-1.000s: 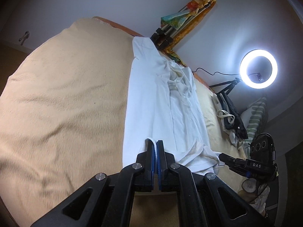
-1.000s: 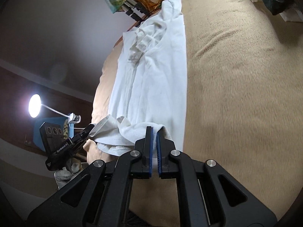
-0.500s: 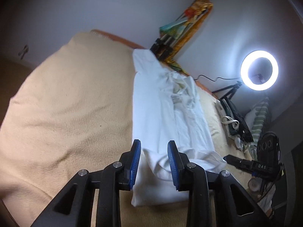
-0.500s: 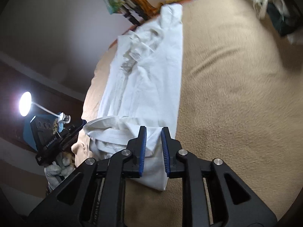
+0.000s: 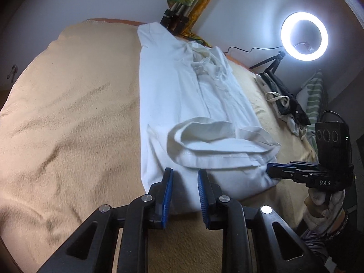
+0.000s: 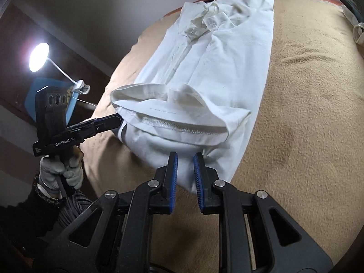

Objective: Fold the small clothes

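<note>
A white shirt [image 5: 182, 95] lies lengthwise on the beige blanket [image 5: 72, 118], its sides folded in and its near hem doubled over into a loose roll [image 5: 218, 141]. My left gripper [image 5: 183, 177] is open and empty, with its blue pads just off the shirt's near edge. My right gripper [image 6: 184, 166] is open and empty at the same near edge of the shirt [image 6: 216, 63], further to the right. Each gripper shows in the other's view: the right [image 5: 279, 170] and the left [image 6: 109, 120], both beside the shirt's corners.
A lit ring light [image 5: 304, 36] on a tripod stands past the bed's right side. Dark bags and a cloth tote [image 5: 282, 100] lie at the right edge. A tripod with colourful cloth [image 5: 182, 4] stands at the far end. A small lamp [image 6: 39, 56] is on the left.
Both grippers were shut on the shirt's hem one second ago. They have opened, let the hem drop as a fold onto the shirt, and drawn back to its near edge.
</note>
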Action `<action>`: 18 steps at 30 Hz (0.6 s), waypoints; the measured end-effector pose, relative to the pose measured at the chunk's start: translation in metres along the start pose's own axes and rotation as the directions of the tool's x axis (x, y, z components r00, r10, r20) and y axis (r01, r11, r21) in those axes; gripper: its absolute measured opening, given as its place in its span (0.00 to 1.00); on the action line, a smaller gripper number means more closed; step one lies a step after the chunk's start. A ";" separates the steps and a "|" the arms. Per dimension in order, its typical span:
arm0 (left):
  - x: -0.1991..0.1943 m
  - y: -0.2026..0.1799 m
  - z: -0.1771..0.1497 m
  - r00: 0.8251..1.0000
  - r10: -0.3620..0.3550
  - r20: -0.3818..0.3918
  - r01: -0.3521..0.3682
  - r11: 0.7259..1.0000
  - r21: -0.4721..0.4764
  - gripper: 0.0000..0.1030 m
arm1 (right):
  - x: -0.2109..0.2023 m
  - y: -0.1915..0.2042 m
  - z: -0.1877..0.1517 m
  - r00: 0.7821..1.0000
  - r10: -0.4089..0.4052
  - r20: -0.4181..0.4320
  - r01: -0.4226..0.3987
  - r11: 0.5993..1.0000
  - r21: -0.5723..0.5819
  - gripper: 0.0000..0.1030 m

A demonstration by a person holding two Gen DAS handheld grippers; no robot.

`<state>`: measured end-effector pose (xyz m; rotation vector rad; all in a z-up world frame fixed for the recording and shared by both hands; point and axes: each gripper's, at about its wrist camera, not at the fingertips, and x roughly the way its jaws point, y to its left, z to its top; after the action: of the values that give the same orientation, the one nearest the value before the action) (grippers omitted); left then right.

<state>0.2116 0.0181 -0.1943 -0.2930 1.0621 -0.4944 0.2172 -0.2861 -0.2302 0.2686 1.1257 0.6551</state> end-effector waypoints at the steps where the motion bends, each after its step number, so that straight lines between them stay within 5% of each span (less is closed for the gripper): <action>1: 0.003 0.001 0.004 1.000 -0.005 0.004 0.005 1.000 -0.005 0.18 | 0.002 -0.001 0.003 1.000 -0.003 0.005 0.003 1.000 -0.001 0.17; 5: 0.012 0.002 0.026 0.999 0.003 0.040 -0.003 1.000 -0.012 0.18 | 0.000 -0.003 0.017 0.997 -0.058 0.058 0.058 0.998 -0.004 0.17; 10: 0.014 0.016 0.045 0.992 0.070 0.104 -0.061 0.995 -0.080 0.18 | -0.020 -0.022 0.037 0.961 -0.215 0.172 0.204 0.976 0.078 0.17; 18: -0.003 0.012 0.042 0.992 0.049 0.116 -0.052 0.998 0.024 0.24 | -0.046 -0.023 0.033 0.975 -0.131 0.179 0.133 0.991 -0.002 0.25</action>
<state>0.2507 0.0292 -0.1777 -0.2675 0.9476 -0.4411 0.2429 -0.3284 -0.1939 0.2339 0.9580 0.5105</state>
